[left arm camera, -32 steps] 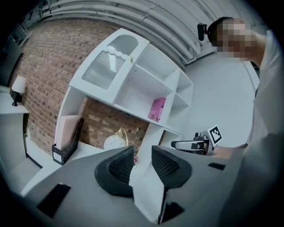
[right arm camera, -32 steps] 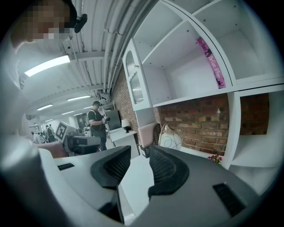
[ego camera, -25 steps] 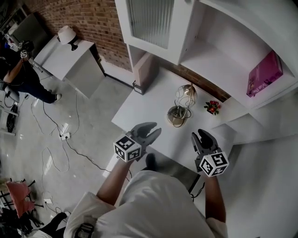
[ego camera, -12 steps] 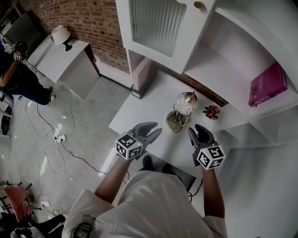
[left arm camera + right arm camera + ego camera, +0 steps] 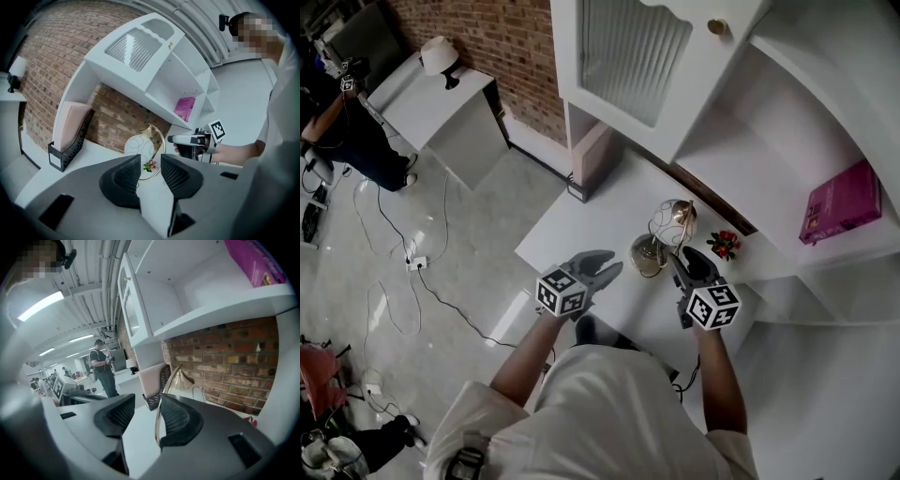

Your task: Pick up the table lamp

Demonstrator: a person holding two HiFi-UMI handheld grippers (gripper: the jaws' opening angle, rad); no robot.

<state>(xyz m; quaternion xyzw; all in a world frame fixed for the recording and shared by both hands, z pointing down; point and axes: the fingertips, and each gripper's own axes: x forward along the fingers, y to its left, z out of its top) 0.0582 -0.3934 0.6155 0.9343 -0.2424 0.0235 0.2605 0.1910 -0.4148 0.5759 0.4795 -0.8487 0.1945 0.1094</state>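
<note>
Table lamp point(image 5: 652, 253) on white desk point(image 5: 581, 234) against brick wall point(image 5: 497, 37); floor point(image 5: 459, 234) perhaps cable-strewn.

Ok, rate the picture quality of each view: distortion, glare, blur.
Head view: the shelf unit bows with wide-angle distortion, and the floor shows pale glare. Left gripper view: heavy fisheye, dark corners, the left tongs filling the lower frame, a mosaic patch over a face. Right gripper view: the ceiling light is blown out; the brick wall is sharp.

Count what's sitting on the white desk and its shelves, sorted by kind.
Lamp: 1
Flowers: 1
File holder: 1
Pink box: 1
Total: 4
</note>
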